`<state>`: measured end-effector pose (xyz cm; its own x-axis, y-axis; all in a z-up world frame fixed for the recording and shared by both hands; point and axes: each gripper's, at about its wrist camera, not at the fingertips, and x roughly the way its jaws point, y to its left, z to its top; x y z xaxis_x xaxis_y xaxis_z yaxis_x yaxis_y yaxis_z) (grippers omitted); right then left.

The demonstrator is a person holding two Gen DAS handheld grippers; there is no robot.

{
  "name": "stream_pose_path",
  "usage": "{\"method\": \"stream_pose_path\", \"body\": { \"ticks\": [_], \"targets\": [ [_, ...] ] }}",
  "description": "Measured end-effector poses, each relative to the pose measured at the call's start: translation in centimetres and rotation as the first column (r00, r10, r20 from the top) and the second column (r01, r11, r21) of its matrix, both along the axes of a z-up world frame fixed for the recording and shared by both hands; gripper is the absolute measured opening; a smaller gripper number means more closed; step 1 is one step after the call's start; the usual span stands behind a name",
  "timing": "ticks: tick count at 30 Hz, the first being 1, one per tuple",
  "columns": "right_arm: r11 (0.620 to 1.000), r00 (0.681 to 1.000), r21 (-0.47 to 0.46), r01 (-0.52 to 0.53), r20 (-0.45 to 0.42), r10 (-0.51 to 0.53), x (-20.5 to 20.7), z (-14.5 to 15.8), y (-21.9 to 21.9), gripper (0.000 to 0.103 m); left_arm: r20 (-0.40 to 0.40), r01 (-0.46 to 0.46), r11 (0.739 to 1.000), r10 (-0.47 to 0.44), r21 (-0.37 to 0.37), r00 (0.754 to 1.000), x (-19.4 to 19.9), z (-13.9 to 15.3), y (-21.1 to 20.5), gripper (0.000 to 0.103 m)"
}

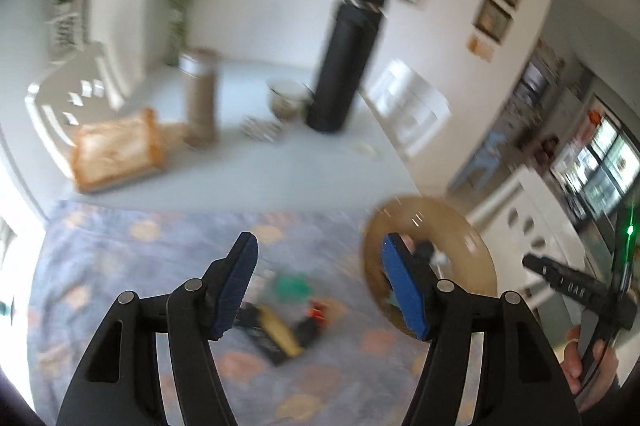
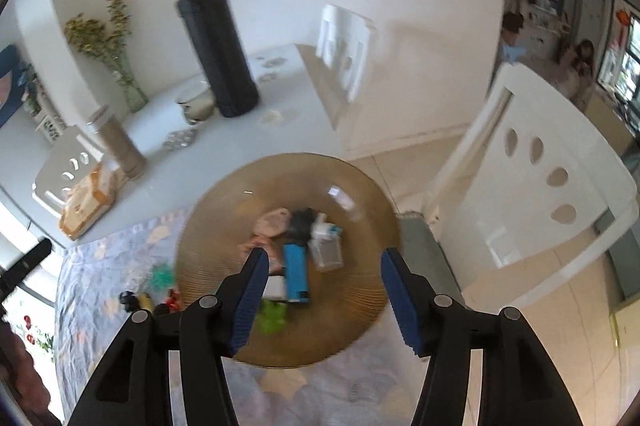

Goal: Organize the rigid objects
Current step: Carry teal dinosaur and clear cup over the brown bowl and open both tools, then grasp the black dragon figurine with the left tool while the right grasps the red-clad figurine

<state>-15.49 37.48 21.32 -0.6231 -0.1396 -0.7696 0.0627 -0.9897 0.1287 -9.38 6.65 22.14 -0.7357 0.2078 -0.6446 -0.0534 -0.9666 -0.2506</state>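
Observation:
An amber glass plate [image 2: 224, 266] lies on a patterned placemat and holds several small objects: a blue lighter [image 2: 296, 272], a pink piece [image 2: 272, 222], a clear white-capped item [image 2: 326, 246] and a green piece [image 2: 272, 318]. My right gripper [image 2: 324, 282] hangs open and empty above the plate. My left gripper [image 1: 318, 268] is open and empty above loose items on the placemat [image 1: 120, 266]: a green piece [image 1: 294, 288], a yellow-and-black item [image 1: 280, 334] and a red-and-black one [image 1: 314, 322]. The plate [image 1: 476, 266] sits to their right.
On the white table [image 1: 248, 178] stand a tall black bottle [image 1: 344, 66], a tan canister [image 1: 200, 98], a small bowl [image 1: 286, 96], a vase of dried flowers [image 2: 116, 54] and a tissue pack [image 1: 116, 154]. White chairs [image 2: 540, 186] stand at the table's right side.

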Motion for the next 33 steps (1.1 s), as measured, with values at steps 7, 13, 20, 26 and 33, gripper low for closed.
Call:
{"method": "stream_pose_path", "body": {
  "ticks": [7, 13, 20, 26, 33],
  "targets": [
    [0.993, 0.993, -0.020, -0.116, -0.026, 0.115, 0.6, 0.8, -6.2, 0.062, -0.065, -0.084, 0.996, 0.082, -0.023, 0.995, 1.8, 2.9, -6.2, 0.063],
    [0.976, 0.976, -0.037, -0.214, 0.026, 0.215, 1.0, -1.3, -12.4, 0.063, 0.068, -0.055, 0.998, 0.056, -0.003, 0.996, 0.3, -1.8, -8.7, 0.063],
    [0.965, 0.957, -0.062, -0.254, 0.125, 0.260, 1.1, -5.1, -17.3, 0.063, 0.179, 0.073, 0.994, -0.059, -0.077, 0.982, -1.3, -7.1, -8.0, 0.063],
    [0.967, 0.947, -0.080, -0.241, 0.199, 0.252, 0.6, -8.0, -19.6, 0.063, 0.230, 0.164, 0.984, -0.143, -0.073, 0.963, -2.2, -9.5, -6.8, 0.063],
    [0.972, 0.914, -0.185, -0.143, 0.352, 0.201, -0.6, -13.8, -20.4, 0.063, 0.266, 0.260, 0.955, -0.216, -0.141, 0.940, -3.6, -13.7, -5.3, 0.063]
  ]
}}
